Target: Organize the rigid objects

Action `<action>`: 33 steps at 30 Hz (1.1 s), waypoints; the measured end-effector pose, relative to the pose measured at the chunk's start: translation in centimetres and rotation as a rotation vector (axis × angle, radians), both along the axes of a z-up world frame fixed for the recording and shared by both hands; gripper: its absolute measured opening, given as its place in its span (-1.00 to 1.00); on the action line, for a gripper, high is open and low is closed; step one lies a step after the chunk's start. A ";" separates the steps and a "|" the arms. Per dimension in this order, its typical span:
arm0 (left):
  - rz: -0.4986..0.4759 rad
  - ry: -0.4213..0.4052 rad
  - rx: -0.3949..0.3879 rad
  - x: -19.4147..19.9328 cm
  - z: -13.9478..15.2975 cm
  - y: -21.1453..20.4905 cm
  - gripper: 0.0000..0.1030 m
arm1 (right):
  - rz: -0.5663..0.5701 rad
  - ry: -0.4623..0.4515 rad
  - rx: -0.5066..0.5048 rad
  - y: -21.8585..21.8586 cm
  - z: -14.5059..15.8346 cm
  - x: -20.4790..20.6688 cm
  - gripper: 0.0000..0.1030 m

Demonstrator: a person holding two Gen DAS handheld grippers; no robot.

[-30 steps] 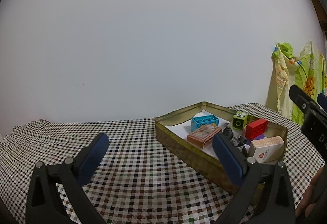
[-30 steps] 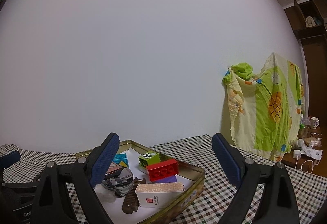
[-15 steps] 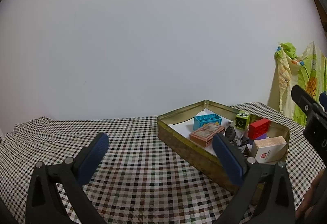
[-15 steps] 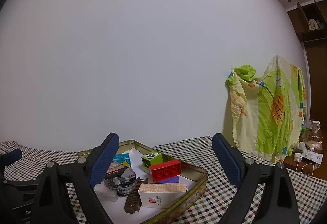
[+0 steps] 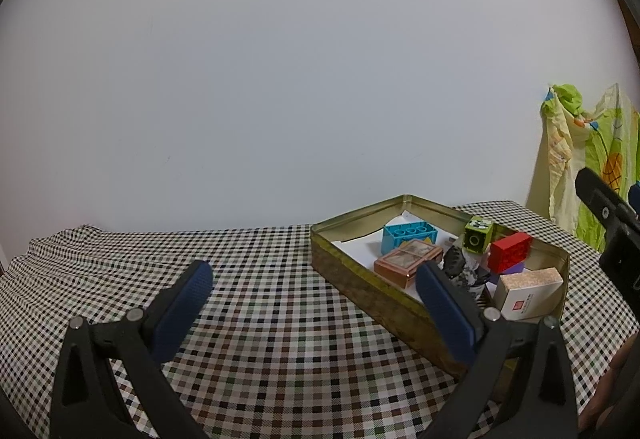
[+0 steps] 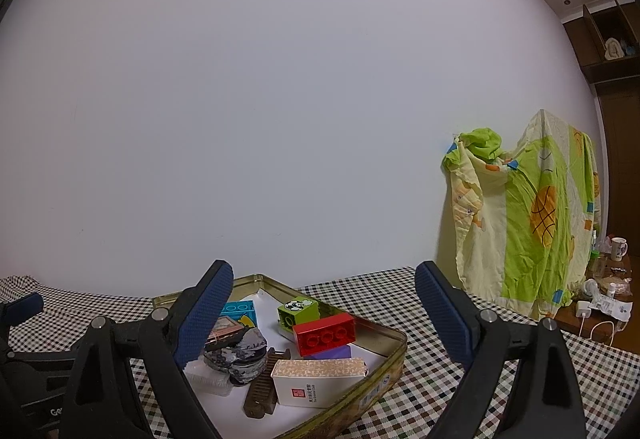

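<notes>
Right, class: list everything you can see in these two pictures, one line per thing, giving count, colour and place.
tin tray: one, gold, on the table, right of centre
tablecloth: one, brown and white check, over the table
blue brick: one, far part of the tray
copper box: one, in front of the blue brick
green cube: one, middle of the tray
red brick: one, beside the green cube
purple block: one, under the red brick
white carton: one, near end of the tray
brown comb: one, left of the carton
grey bundle: one, beside the comb
yellow-green cloth: one, draped at right
mug: one, white, far right
left gripper: fingers open, empty
right gripper: fingers open, empty
</notes>
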State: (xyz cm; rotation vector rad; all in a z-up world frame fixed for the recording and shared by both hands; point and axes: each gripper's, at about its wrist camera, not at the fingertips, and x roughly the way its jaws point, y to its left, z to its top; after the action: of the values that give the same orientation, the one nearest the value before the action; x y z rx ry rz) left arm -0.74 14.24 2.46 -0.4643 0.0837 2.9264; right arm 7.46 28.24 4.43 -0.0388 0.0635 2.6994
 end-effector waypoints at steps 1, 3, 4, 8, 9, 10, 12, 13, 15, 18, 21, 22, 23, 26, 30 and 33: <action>-0.001 0.000 0.000 0.0 0.0 0.0 0.99 | -0.001 -0.001 -0.001 -0.1 0.0 0.0 0.83; -0.003 0.000 0.000 0.0 0.0 -0.1 0.99 | -0.002 -0.001 -0.003 -0.1 0.0 0.0 0.83; -0.004 0.000 0.000 0.0 0.0 -0.1 0.99 | -0.002 -0.001 -0.002 -0.1 0.1 0.0 0.83; -0.005 0.000 0.000 -0.1 0.0 -0.1 0.99 | -0.002 -0.001 0.000 -0.3 0.1 0.0 0.83; -0.004 0.000 -0.001 -0.1 0.0 -0.1 0.99 | -0.001 -0.001 0.000 -0.3 0.1 0.0 0.83; -0.004 0.000 0.000 0.0 0.0 0.0 0.99 | -0.004 -0.002 -0.001 -0.4 0.1 0.0 0.83; -0.004 0.000 -0.001 0.0 0.0 0.0 0.99 | -0.006 -0.003 -0.003 -0.4 0.2 0.0 0.83; -0.005 0.000 -0.001 0.0 0.0 0.0 0.99 | -0.006 -0.003 -0.004 -0.5 0.2 0.0 0.83; -0.005 0.000 -0.001 0.0 0.0 0.0 0.99 | -0.006 -0.002 -0.004 -0.5 0.2 0.0 0.83; -0.006 -0.001 0.000 -0.1 0.0 -0.1 0.99 | -0.008 -0.002 -0.004 -0.6 0.2 -0.1 0.83; -0.006 -0.004 -0.001 0.0 0.0 -0.1 0.99 | -0.009 -0.002 -0.004 -0.6 0.2 -0.1 0.83; -0.005 -0.004 -0.002 -0.1 0.0 -0.2 0.99 | -0.009 -0.003 -0.004 -0.6 0.2 -0.2 0.83; -0.006 -0.004 -0.002 -0.1 -0.1 -0.2 0.99 | -0.010 -0.003 -0.005 -0.6 0.2 -0.2 0.83; -0.006 -0.003 -0.003 -0.1 -0.1 -0.1 0.99 | -0.009 -0.002 -0.005 -0.5 0.2 -0.1 0.83; -0.019 -0.005 -0.003 0.0 -0.1 -0.1 0.99 | -0.007 -0.004 -0.005 -0.5 0.2 -0.1 0.83; -0.025 -0.001 -0.001 0.2 -0.1 -0.2 0.99 | -0.007 -0.006 -0.008 -0.4 0.1 -0.1 0.83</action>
State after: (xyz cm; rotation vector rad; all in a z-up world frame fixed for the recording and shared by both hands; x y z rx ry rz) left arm -0.56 14.02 2.38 -0.4615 0.0904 2.9013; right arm 7.33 27.85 4.53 -0.0490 0.0721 2.6922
